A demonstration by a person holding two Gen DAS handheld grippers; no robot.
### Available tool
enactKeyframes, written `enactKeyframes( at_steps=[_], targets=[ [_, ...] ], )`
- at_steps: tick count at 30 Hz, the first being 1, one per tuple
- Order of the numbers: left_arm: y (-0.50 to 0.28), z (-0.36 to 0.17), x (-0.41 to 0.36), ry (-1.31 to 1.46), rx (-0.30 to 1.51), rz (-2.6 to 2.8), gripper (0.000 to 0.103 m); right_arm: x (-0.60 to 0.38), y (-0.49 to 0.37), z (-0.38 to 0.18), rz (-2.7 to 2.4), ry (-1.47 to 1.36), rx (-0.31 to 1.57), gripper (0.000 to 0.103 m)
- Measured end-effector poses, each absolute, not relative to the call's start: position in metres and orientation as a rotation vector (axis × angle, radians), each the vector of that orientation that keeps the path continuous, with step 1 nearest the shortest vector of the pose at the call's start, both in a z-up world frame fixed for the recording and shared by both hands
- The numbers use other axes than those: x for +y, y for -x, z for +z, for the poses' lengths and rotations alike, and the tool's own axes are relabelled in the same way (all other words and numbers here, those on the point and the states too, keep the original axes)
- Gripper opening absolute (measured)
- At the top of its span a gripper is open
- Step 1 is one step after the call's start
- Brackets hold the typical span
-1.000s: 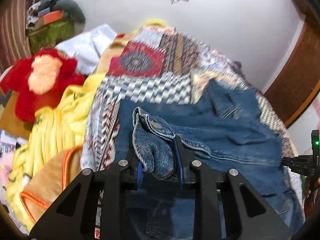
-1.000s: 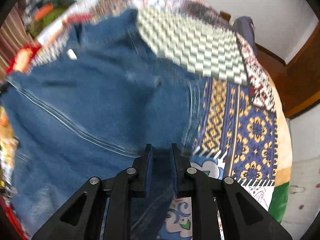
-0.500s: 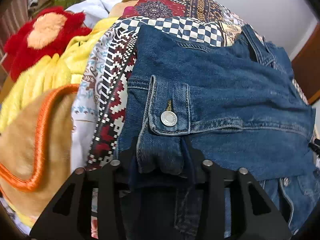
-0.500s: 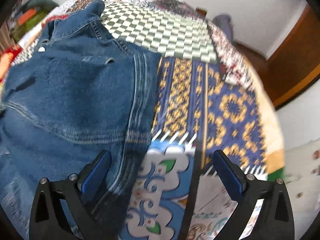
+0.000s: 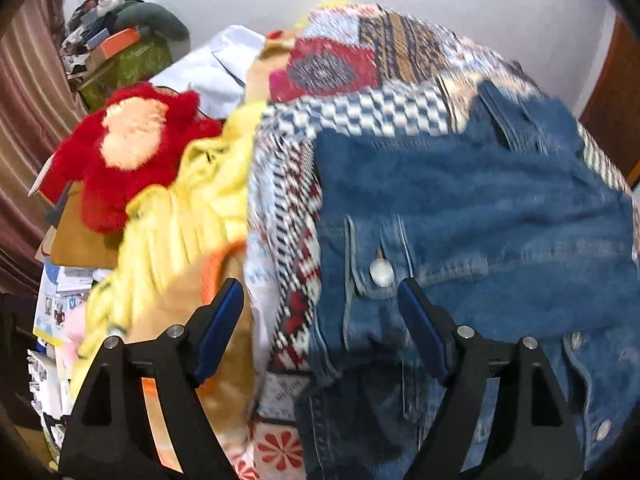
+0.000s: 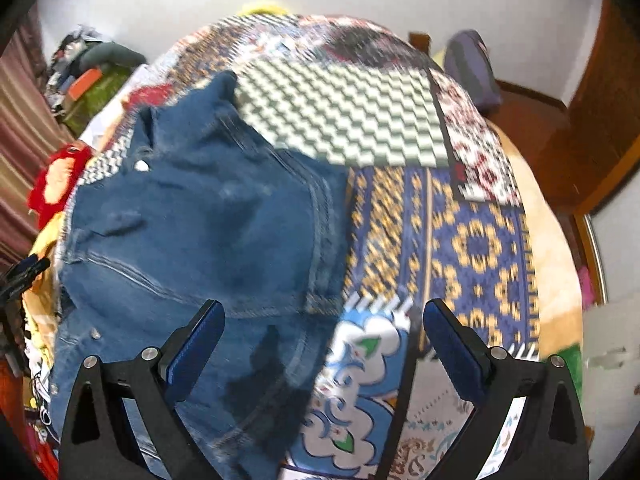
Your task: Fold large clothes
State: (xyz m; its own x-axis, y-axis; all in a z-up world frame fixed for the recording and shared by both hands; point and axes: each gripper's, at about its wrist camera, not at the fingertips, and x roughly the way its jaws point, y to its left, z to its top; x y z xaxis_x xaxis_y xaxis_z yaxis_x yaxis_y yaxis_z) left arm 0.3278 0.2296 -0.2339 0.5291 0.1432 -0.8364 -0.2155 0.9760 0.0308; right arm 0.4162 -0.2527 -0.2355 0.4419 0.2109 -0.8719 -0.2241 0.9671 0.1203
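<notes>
denim jacket (image 6: pixel 208 232) flat on patchwork quilt (image 6: pixel 460 240), collar pointing away (both jaws spread, empty)

So we've got the denim jacket (image 5: pixel 460 208) lying spread on the patchwork quilt (image 5: pixel 360 112), which covers the bed. In the left wrist view the jacket sits on the right half, with the quilt running on behind it toward the wall. Left of the quilt there's a crumpled blanket (image 5: pixel 188 208), and the plush toy (image 5: pixel 128 148) lies further left, behind that blanket. A pile of boxes (image 5: pixel 120 52) is in the far left corner. From the right wrist view the jacket (image 6: pixel 208 232) is on the left and bare quilt (image 6: pixel 460 240) stretches to its right.
</notes>
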Motion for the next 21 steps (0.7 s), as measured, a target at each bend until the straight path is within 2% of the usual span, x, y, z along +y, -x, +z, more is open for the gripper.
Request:
enactKeyframes(
  at_steps=[6, 9, 11, 14, 15, 17, 18, 21],
  targets=[
    [-0.371, -0.24, 0.253, 0.143, 0.994, 0.254, 0.079, -0.242, -0.447, -0.233, 0.292, 0.014, 1.062, 0.096],
    [-0.391, -0.256, 0.257, 0.201, 1.032, 0.223, 0.079, -0.245, -0.462, -0.246, 0.294, -0.028, 1.102, 0.083],
    [-0.402, -0.265, 0.257, 0.231, 1.048, 0.188, 0.067, -0.248, -0.471, -0.258, 0.311, -0.067, 1.146, 0.071],
    [-0.419, -0.278, 0.254, 0.263, 1.08, 0.136, 0.053, -0.248, -0.481, -0.276, 0.328, -0.097, 1.19, 0.061],
    [-0.425, -0.282, 0.252, 0.257, 1.086, 0.137, 0.053, -0.248, -0.483, -0.279, 0.337, -0.107, 1.194, 0.058],
    [-0.434, -0.288, 0.25, 0.222, 1.091, 0.162, 0.053, -0.246, -0.487, -0.286, 0.368, -0.14, 1.202, 0.045],
    [-0.437, -0.289, 0.249, 0.207, 1.086, 0.174, 0.053, -0.246, -0.488, -0.288, 0.378, -0.15, 1.203, 0.043],
    [-0.442, -0.286, 0.24, 0.12, 1.053, 0.206, 0.036, -0.24, -0.493, -0.291, 0.402, -0.115, 1.192, 0.03]
  ],
)
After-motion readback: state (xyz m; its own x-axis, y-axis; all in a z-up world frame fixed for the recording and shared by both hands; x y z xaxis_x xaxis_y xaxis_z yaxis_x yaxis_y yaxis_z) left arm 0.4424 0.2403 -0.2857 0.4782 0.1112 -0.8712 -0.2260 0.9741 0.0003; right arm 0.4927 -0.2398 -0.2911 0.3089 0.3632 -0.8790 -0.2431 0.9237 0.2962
